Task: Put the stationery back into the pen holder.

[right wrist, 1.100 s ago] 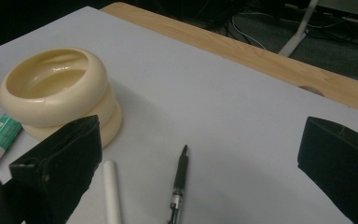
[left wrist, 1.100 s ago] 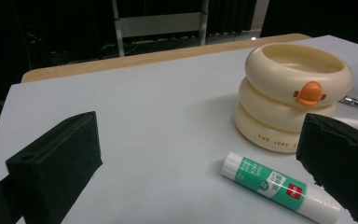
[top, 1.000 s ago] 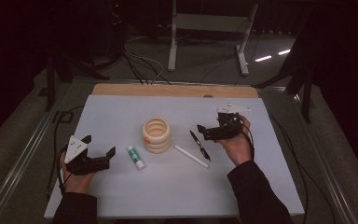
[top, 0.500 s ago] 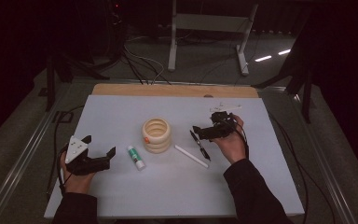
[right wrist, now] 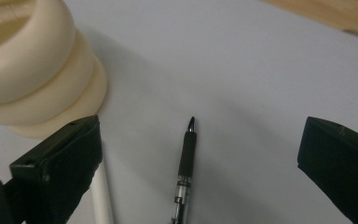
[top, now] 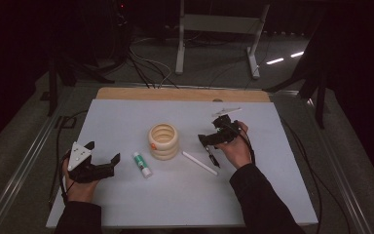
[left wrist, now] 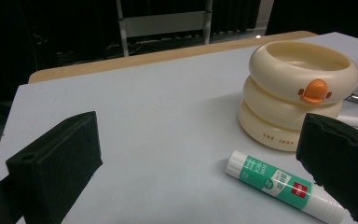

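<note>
The right tongs (top: 209, 140) were wide open and hung low over the black pen (right wrist: 184, 161), which lay flat on the surface (top: 126, 117) between the two jaws, its tip pointing away. A white stick (top: 199, 163) lay just beside the pen, close to the left jaw. The cream holder (top: 163, 141) with three round rings stood near, off to that same side.

The left tongs (top: 103, 165) were open too and held nothing. They rested by the glue stick (left wrist: 284, 184).

To pick up the pen well, I think the right tongs should drop straight down, close on the dark grip part, and keep clear of the white stick.

The back end of the pen was cut off in the right gripper view. One jaw hid part of the glue stick.
</note>
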A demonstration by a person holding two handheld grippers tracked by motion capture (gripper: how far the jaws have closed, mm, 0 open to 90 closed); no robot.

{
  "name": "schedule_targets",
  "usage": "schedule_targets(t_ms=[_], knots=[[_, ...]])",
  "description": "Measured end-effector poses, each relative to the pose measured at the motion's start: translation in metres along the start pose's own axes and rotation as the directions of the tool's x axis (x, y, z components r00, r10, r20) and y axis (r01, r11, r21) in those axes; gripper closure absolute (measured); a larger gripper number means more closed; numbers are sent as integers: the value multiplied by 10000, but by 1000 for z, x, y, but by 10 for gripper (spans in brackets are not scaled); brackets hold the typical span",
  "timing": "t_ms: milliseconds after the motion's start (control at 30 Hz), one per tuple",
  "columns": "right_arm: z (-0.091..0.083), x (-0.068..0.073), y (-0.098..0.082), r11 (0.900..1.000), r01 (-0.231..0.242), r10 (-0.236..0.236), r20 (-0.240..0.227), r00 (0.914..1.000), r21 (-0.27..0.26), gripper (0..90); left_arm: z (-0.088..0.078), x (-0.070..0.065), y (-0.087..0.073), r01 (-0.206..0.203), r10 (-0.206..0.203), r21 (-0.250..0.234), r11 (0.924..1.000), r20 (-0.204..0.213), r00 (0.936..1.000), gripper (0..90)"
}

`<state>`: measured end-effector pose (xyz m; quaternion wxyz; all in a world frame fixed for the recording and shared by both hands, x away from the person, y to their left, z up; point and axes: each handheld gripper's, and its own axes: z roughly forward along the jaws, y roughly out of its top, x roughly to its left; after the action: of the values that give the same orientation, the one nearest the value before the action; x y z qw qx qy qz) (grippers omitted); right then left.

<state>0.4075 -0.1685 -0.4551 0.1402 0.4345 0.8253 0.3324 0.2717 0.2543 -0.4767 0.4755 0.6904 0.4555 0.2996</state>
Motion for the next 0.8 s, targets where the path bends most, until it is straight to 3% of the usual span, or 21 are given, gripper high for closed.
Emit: schedule_targets(t_ms=[167,333,467,633,800], knots=[[8,-1,-1,9979,-177,181,-49,9998,625,61,0,0,0,55,-55,-37,10000,22,10000,4],[16,1,-3,9907,-195,214,-127,9997,1344,211,0,0,0,54,-54,-29,10000,36,10000,3],[23,3,-4,9866,-168,191,-125,9997,1624,360,0,0,-1,46,-46,-19,10000,38,10000,4],[33,7,-6,9773,104,-68,-181,9998,2116,518,0,0,-1,77,-77,-22,10000,38,10000,3],[43,8,-8,9641,231,-204,-129,9997,2645,604,0,0,-1,78,-78,-24,10000,23,10000,4]])
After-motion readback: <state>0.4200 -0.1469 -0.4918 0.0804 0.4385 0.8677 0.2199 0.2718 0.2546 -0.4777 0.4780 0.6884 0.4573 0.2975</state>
